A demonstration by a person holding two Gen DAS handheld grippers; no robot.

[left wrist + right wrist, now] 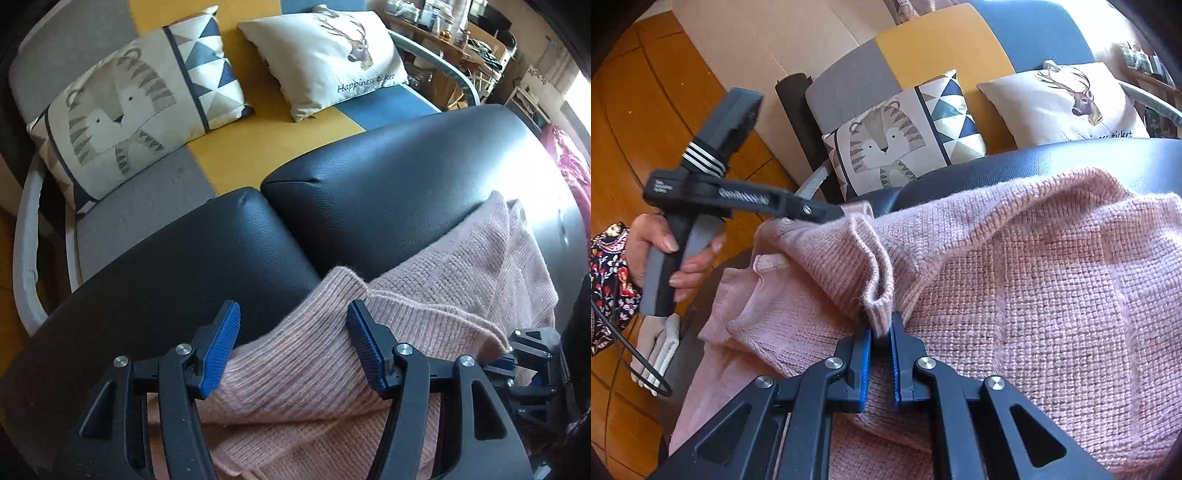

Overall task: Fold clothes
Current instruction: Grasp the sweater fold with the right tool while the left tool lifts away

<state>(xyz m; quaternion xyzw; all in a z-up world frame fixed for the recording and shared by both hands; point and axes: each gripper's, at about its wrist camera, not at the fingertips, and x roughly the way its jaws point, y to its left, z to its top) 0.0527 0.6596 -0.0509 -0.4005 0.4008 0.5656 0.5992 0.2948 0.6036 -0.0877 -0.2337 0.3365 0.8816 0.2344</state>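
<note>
A pink knitted sweater point(1015, 280) lies crumpled on two black leather cushions point(388, 192). My right gripper point(881, 328) is shut on a ribbed fold of the sweater, which stands up between its blue pads. My left gripper point(293, 310) hangs open over a ribbed sleeve point(295, 354) of the sweater; the knit passes under the gap, and neither pad presses on it. In the right wrist view a hand point(661, 251) holds the left gripper point(834, 214) with its tips at the sweater's far left edge. The right gripper point(517, 354) shows at the right edge of the left wrist view.
Behind the black cushions stands a grey, yellow and blue sofa point(258, 140) with a tiger pillow point(122, 114) and a deer pillow point(332, 55). Wooden floor point(635, 110) lies to the left, with a white cloth point(661, 343) on it. Cluttered shelves point(461, 40) stand at the far right.
</note>
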